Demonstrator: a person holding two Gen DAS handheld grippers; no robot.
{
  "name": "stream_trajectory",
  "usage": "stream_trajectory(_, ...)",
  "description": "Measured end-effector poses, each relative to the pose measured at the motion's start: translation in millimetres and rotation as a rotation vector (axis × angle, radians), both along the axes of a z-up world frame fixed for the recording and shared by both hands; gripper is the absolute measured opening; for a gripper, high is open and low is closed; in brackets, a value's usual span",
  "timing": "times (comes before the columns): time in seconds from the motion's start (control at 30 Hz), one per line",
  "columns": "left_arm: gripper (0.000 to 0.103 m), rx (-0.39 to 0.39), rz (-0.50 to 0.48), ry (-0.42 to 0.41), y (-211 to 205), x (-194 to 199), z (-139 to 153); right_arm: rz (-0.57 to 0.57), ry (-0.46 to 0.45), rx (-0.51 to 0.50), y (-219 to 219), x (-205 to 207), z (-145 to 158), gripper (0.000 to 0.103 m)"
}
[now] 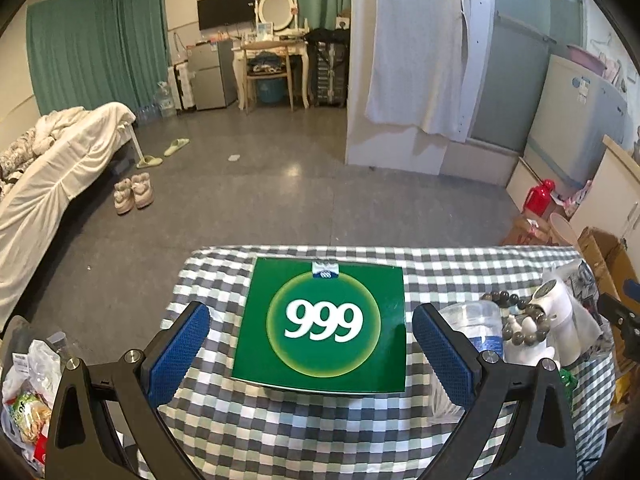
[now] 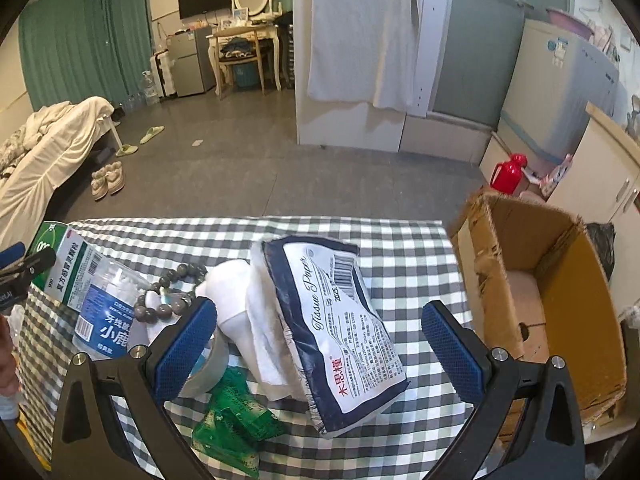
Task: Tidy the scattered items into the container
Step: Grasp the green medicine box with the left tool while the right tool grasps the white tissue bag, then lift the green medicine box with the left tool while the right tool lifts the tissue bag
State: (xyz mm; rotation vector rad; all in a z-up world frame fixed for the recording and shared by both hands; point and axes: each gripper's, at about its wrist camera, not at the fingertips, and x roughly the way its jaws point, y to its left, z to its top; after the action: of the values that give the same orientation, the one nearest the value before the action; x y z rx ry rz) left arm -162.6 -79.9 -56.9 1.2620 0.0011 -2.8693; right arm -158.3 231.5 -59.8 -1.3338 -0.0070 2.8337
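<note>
My left gripper (image 1: 311, 350) is open, its blue pads on either side of a green "999" medicine box (image 1: 325, 324) that lies flat on the checkered tablecloth (image 1: 280, 432). My right gripper (image 2: 320, 344) is open around a blue-and-white tissue pack (image 2: 340, 336) that leans on white cloth (image 2: 264, 344). An open cardboard box (image 2: 560, 304) stands off the table's right edge. A clear floss-pick jar (image 2: 106, 312), a bead bracelet (image 2: 168, 292), a tape roll (image 2: 212, 368) and green sachets (image 2: 236, 420) lie to the left of the tissue pack.
A white bottle (image 1: 556, 304) draped with beads stands at the table's right in the left wrist view. A plastic bag of rubbish (image 1: 28, 392) hangs at the left. Beyond the table are the floor, a bed (image 1: 60, 168) and a red jug (image 2: 508, 172).
</note>
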Motion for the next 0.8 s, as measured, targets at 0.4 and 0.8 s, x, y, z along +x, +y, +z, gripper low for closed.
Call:
stream_trajectory(0.4, 0.103, -0.012, -0.013, -0.082, 6.1, -16.3, -35.1, -0.016, -0.076, 0.052, 14.4, -12.2, -36.4, 0.103)
stream_trajectory(0.8, 0.101, -0.016, -0.027, -0.103, 5.8, -20.6, -50.3, -0.043, -0.141, 0.000, 28.7, -23.0, -57.1, 0.057)
